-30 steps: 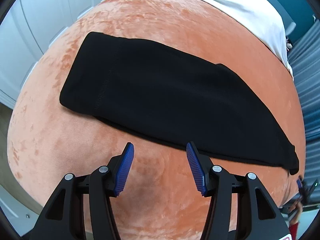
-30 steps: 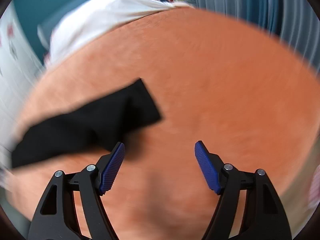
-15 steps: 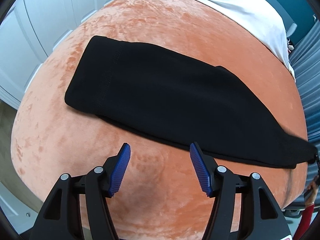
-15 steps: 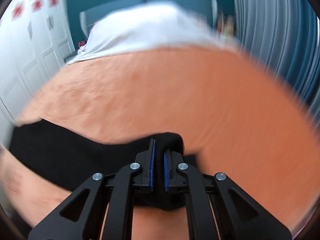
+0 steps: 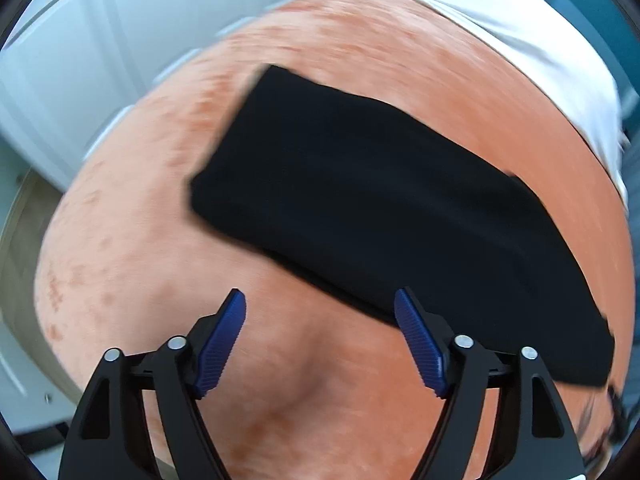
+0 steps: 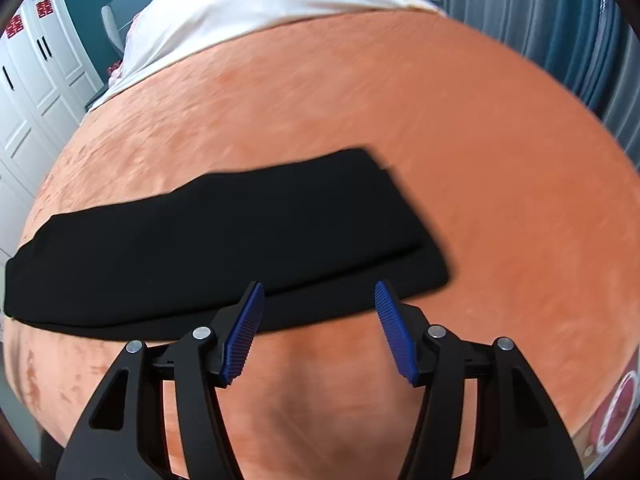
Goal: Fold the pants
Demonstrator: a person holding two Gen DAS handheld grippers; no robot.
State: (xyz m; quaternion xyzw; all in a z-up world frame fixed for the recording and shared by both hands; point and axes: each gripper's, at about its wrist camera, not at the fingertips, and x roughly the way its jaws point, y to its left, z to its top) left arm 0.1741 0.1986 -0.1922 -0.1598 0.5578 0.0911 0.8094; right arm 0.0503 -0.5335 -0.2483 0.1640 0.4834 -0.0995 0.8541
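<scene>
Nearest me, my left gripper (image 5: 320,300) stands released, its jaws having just been opening, with only orange bedspread (image 5: 132,248) between the blue pads (image 5: 224,336); the near edge of the black pants (image 5: 360,200) runs past the right pad at about 1 o'clock. In the other view my right gripper (image 6: 318,294) is likewise released, jaws just opened after a pinch on the cloth, and now nothing is clamped; the pants' near hem sits just beyond the tips at 12 o'clock.

Further out, the pants lie flat as one long narrow band, reaching from 9 o'clock toward 2 o'clock in the right wrist view; two layers show at the right end, so I judge the legs are already laid one on the other. What remains, as I read it, is folding the band across its length, perhaps twice.

Farthest off, a white sheet (image 6: 240,4) covers the bed's far end at 12 o'clock; white cupboard doors (image 6: 36,80) stand at 10 o'clock.
</scene>
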